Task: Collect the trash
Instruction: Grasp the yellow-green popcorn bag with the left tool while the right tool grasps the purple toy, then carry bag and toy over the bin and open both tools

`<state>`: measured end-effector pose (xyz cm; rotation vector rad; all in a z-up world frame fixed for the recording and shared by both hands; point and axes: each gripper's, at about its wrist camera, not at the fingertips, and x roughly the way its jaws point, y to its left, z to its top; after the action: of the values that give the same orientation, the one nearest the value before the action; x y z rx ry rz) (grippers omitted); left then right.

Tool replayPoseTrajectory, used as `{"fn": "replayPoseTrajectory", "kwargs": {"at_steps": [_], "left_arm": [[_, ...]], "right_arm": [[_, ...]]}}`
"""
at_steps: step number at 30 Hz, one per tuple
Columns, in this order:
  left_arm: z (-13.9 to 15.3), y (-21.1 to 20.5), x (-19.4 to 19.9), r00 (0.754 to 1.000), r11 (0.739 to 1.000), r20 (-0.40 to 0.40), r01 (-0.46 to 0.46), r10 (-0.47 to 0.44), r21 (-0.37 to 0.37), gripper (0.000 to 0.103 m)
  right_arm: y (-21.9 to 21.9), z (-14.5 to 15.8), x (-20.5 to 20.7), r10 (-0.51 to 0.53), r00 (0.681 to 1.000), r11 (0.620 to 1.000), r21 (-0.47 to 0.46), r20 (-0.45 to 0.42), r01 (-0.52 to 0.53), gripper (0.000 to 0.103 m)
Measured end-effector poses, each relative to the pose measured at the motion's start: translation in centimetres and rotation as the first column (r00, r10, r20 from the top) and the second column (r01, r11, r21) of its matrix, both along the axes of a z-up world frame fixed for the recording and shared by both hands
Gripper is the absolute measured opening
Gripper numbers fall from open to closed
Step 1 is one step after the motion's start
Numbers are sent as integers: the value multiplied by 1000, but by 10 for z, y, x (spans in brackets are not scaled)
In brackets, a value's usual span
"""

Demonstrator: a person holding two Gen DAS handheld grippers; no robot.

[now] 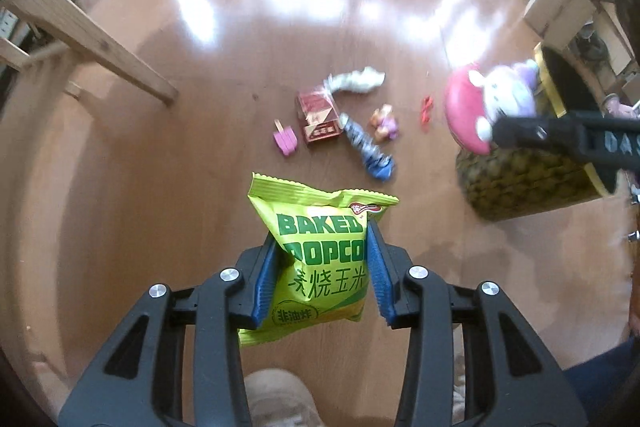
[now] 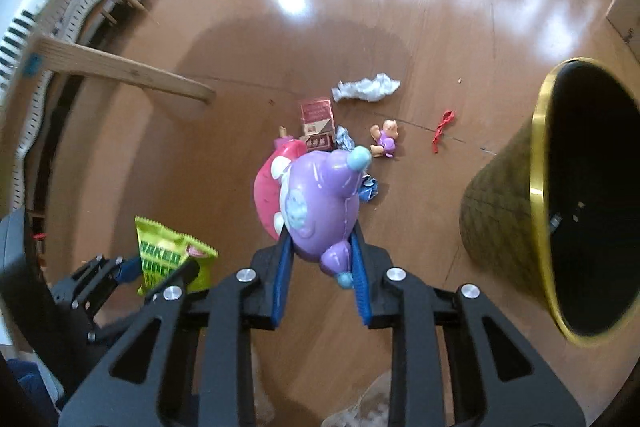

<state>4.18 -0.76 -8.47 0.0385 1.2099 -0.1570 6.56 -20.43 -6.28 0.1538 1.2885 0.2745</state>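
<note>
The left gripper has its blue pads pressed on both sides of one green popcorn bag, jaws narrowed to the bag's width; the bag hangs clear of the floor with its long axis running along the fingers, crimped top edge pointing away from the camera. The right gripper is likewise closed on a single purple and pink plastic toy, which sits between its pads with its long axis along the fingers, the pale blue knob end pointing away. Both loads are held above the wooden floor. On the floor beyond lie, one of each: a red cigarette pack standing open, a crumpled white tissue, a twisted blue and silver wrapper lying slantwise, a small orange and purple figurine, a thin red scrap, and a pink ice-lolly toy with its stick pointing away. One woven bin with a gold rim stands to the right of the litter, mouth open. One slanted wooden furniture leg touches the floor at the left.
</note>
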Motion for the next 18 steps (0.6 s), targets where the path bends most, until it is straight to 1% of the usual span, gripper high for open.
{"fn": "replayPoseTrajectory", "kwargs": {"at_steps": [1, 2, 4, 5, 7, 8, 10, 12, 15, 16, 18], "left_arm": [[14, 0, -4, 1000, 1000, 4, -6, 6, 2, 40], [31, 1, -7, 1000, 1000, 2, -22, 22, -6, 40], [55, 1, -18, 999, 999, 5, -38, 38, -9, 40], [70, 1, -24, 999, 999, 17, -41, 41, -5, 40], [86, -1, -36, 999, 999, 26, -40, 40, 5, 40], [95, -1, -41, 999, 999, 30, -42, 42, 8, 41], [109, 2, -48, 998, 999, 44, -46, 46, 1, 41], [116, 7, -56, 995, 997, 69, -69, 71, -21, 41], [115, 11, -55, 992, 989, 45, -117, 121, -87, 41], [112, 8, -52, 992, 989, 40, -115, 119, -94, 41], [110, 0, -48, 994, 992, 49, -97, 102, -80, 41]], "right_arm": [[-2, 19, -10, 3, 1000, 1000, 1, 14, -3, 27], [-3, 30, -17, 6, 1000, 1000, 3, 21, -6, 27], [-5, 58, -37, 15, 999, 1000, 26, 43, -16, 27], [-5, 66, -44, 16, 998, 999, 30, 55, -17, 27], [-9, 85, -63, 23, 997, 999, 47, 76, -27, 27], [-10, 89, -70, 24, 996, 998, 57, 81, -28, 27], [-15, 95, -81, 23, 995, 996, 82, 94, -31, 27], [-18, 94, -87, 9, 996, 993, 115, 94, -20, 27], [-22, 85, -83, -9, 998, 989, 145, 66, -1, 27], [-21, 83, -81, -5, 998, 991, 134, 70, -4, 27], [-20, 82, -81, -8, 998, 991, 132, 69, -2, 27]]}}
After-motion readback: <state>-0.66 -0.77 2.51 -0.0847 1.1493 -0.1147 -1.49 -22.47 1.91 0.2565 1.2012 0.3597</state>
